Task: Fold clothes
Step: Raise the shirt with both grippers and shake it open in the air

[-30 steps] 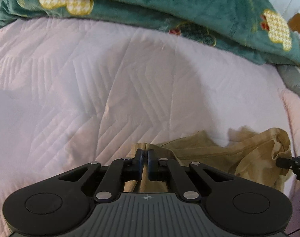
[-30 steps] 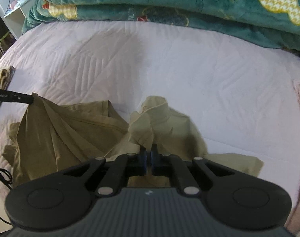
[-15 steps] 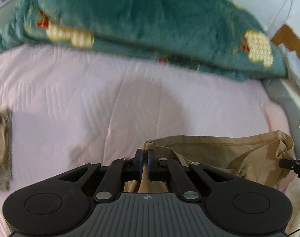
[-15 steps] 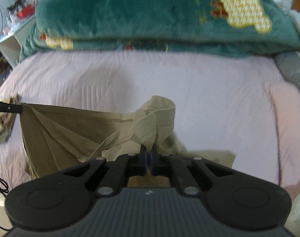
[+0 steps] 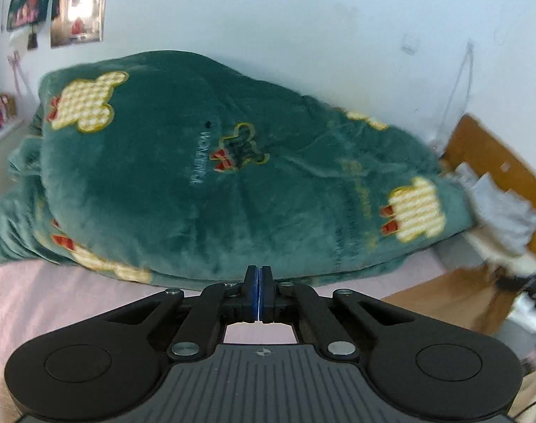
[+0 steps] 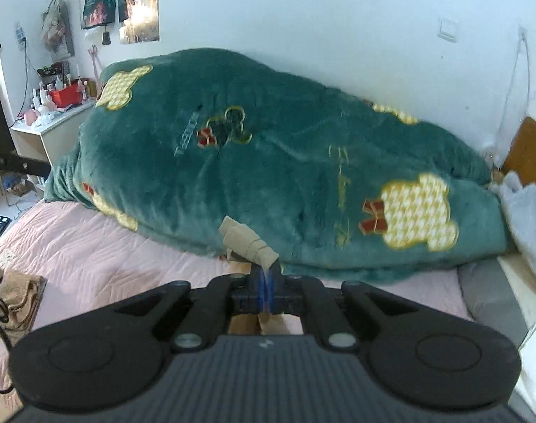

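While the pink quilted bed (image 6: pixel 102 246) spreads below with its stitched chevron lines, a plush teal blanket (image 6: pixel 268 162), heaped and bulging, fills the far side against the wall. Smaller is the tan garment (image 5: pixel 444 303), a thin, limp woven cloth hanging off to the right in the left view. Its bunched edge sticks up between the jaws of the right gripper (image 6: pixel 266 283), which is clenched on it. The left gripper (image 5: pixel 256 290) is pressed fully together; no cloth shows between its pads from here, so whether it keeps a corner I cannot tell. My worry: such slack fabric, lifted high by a narrow pinch, may slip free or sag unevenly, spoiling a clean fold.
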`<action>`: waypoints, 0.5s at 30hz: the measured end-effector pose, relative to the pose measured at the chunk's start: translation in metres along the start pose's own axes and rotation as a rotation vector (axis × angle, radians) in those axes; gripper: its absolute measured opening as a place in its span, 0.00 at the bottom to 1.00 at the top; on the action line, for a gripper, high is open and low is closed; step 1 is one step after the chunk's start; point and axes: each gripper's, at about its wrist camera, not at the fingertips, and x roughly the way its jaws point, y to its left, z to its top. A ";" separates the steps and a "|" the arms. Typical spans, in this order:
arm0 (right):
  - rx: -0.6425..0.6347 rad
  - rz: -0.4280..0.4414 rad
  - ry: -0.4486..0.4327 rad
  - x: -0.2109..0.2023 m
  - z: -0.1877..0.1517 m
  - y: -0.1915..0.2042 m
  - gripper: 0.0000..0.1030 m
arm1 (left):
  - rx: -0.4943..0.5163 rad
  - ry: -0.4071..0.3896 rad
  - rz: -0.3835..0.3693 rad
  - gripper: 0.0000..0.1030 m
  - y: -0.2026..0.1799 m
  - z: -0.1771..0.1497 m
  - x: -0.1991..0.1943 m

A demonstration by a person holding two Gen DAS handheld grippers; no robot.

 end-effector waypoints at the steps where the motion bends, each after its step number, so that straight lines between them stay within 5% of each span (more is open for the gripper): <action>1: 0.003 0.003 0.000 0.001 0.001 -0.001 0.03 | -0.014 0.029 -0.002 0.00 0.003 -0.005 0.008; 7: -0.025 0.029 0.047 0.009 -0.012 0.003 0.03 | -0.066 0.257 -0.011 0.04 0.014 -0.061 0.084; 15: -0.027 0.131 0.229 -0.031 -0.086 0.015 0.03 | -0.006 0.441 -0.158 0.06 -0.026 -0.140 0.152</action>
